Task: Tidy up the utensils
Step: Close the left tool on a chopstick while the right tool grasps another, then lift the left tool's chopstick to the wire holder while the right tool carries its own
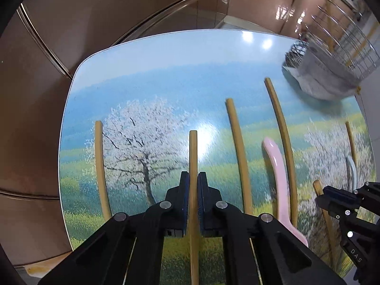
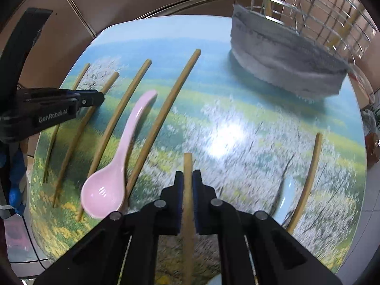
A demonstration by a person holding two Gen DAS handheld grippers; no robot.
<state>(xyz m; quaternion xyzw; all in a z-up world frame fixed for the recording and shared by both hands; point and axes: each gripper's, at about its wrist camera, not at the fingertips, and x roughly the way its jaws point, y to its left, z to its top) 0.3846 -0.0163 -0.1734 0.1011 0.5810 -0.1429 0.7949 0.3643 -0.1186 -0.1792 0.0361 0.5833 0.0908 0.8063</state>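
Blossom-printed tabletop (image 1: 147, 76) fills the left wrist view, and the left gripper (image 1: 193, 178) has its jaws pinched on a bamboo chopstick (image 1: 193, 147), pink spoon (image 1: 276, 166) lying just right. Over to the right wrist view: right gripper (image 2: 187, 177) clamps another chopstick (image 2: 187, 163), wire utensil basket (image 2: 308, 7) far right.

Seven bamboo chopsticks: one (image 1: 193, 166) was clamped in the left tool, one (image 2: 187, 190) in the right, five lay flat, roughly parallel. Pink ceramic spoon (image 2: 114, 166) lay bowl-up between two chopsticks, handle toward 1 o'clock. Wire holder (image 2: 308, 11) stood at 1 o'clock with chopsticks inside.
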